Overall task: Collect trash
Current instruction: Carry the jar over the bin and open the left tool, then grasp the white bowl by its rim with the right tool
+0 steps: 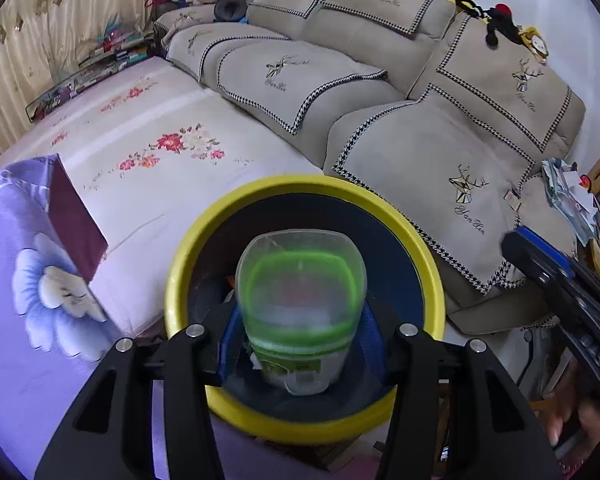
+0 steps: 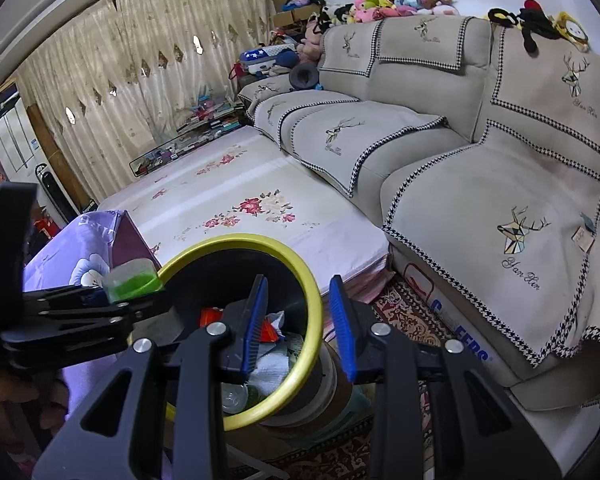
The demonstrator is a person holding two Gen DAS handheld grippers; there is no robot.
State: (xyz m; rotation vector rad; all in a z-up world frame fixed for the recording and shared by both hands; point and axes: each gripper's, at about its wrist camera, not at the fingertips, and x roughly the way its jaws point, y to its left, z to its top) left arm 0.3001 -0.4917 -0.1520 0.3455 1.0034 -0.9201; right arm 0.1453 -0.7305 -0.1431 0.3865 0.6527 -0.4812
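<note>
We hold a light, thin plastic cup (image 1: 300,304) by its sides in the left gripper (image 1: 300,348), above the bin (image 1: 420,236); squeezing would crumple it. The right gripper (image 2: 300,324) stands partly open, empty.

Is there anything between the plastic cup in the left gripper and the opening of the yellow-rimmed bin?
Nothing visible. The left gripper holds the plastic cup directly over the yellow-rimmed bin, whose mouth is uncovered.

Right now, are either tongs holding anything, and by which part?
Left tongs hold a green-banded plastic cup by its lower sides, over the yellow-rimmed trash bin. Right tongs are empty.
</note>
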